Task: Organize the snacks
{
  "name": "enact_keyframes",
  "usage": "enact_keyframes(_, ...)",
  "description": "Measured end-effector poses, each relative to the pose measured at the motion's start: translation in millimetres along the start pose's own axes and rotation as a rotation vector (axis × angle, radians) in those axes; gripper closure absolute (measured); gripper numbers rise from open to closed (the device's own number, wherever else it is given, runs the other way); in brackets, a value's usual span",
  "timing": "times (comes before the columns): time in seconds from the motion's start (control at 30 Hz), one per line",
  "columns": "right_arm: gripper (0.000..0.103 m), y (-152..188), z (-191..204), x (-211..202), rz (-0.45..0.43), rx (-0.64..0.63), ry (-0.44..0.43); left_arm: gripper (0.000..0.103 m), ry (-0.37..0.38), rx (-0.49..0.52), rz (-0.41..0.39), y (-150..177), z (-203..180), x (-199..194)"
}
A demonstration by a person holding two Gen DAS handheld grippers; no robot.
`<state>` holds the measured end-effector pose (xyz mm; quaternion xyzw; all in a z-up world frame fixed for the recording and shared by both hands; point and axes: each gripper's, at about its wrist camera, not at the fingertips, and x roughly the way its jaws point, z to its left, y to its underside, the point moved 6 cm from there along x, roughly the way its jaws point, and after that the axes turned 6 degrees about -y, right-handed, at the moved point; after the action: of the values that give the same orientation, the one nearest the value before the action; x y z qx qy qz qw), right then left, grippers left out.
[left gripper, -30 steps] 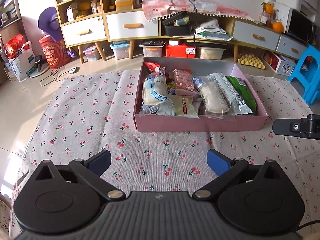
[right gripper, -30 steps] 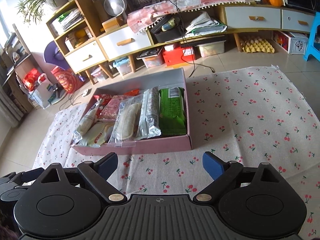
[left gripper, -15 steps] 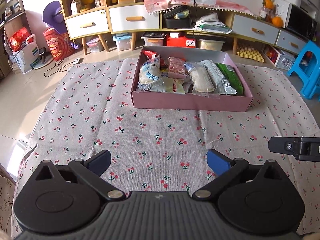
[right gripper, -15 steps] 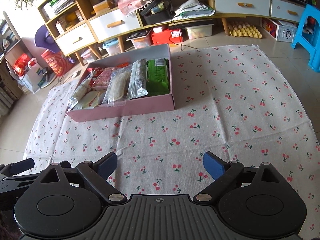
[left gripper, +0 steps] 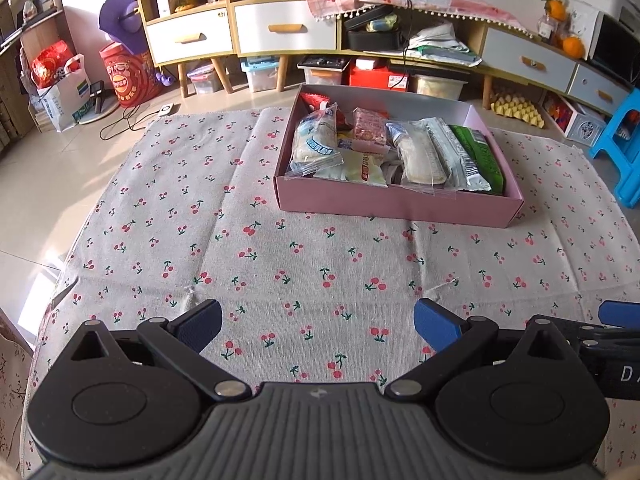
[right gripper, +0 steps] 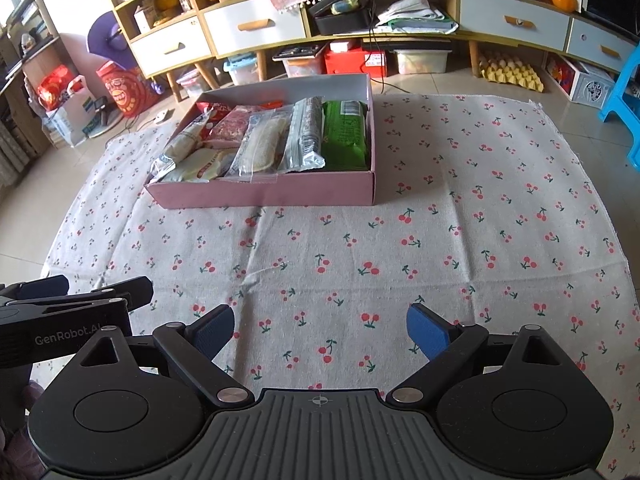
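Note:
A shallow pink box sits on the cherry-print cloth, filled with several wrapped snacks. Among them are a green packet, a silver packet and a white-and-blue packet. My left gripper hovers open over the near cloth, well short of the box, with nothing between its fingers. My right gripper is open too, empty, at the same distance. Each gripper shows at the edge of the other's view.
Beyond the cloth stand low wooden cabinets with white drawers, storage bins under them, a red bag and a white shopping bag on the tiled floor. A blue stool stands at the right. The cloth's edges drop off at left and right.
Both grippers have pulled back toward me and risen, so the box looks smaller and farther. Both stay open. The snacks in the box have not moved.

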<state>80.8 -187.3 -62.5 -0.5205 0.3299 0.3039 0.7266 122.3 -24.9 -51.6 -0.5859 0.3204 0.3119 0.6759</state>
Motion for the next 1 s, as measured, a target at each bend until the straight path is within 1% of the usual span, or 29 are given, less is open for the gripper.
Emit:
enact_keyframes(0.33,0.008,-0.8,-5.4,-2.4,-0.010,0.010,0.020,0.001,0.008,0.016,0.002,3.5,-4.1,-3.7)
enact_keyframes(1.0,0.008,-0.3,-7.5,0.7,-0.007,0.019,0.028,0.001,0.012,0.018,0.020,5.1,-5.4,-1.1)
